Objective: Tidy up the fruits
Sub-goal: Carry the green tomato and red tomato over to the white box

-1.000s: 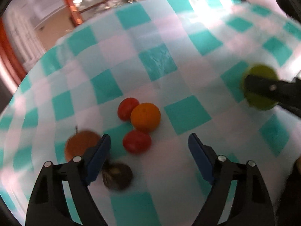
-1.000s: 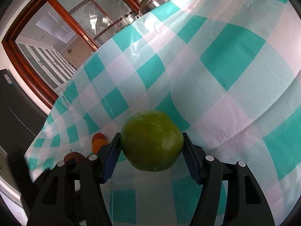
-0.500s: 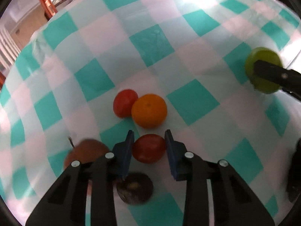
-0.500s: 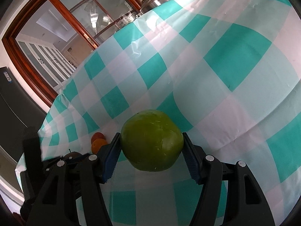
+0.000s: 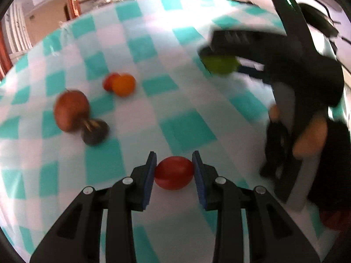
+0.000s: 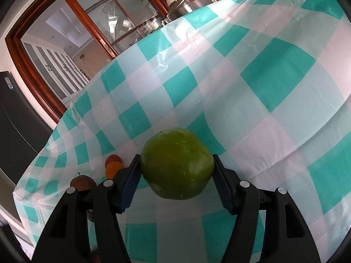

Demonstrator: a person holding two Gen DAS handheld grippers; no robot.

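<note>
Fingers (image 5: 151, 175) tight on red tomato (image 5: 173, 172) — green fruit (image 6: 177, 163) likewise.

A: Where's everything sitting on the desk (image 5: 188, 129) right now?

B: From the left wrist view, a tomato (image 5: 174, 172) sits between the pads of the left tongs (image 5: 174, 174), nearest us. Further back on the left, an apple (image 5: 70, 110) touches a passion fruit (image 5: 94, 132) just to its right.

A: And behind those?

B: An orange (image 5: 123, 84), with a second tomato (image 5: 109, 81) tucked against its left side. Far right, the right tongs (image 6: 176, 173) carry a guava (image 6: 177, 163) between their pads, well apart from the cluster. A pot (image 6: 189, 0) stands beyond the desk's far edge.
</note>
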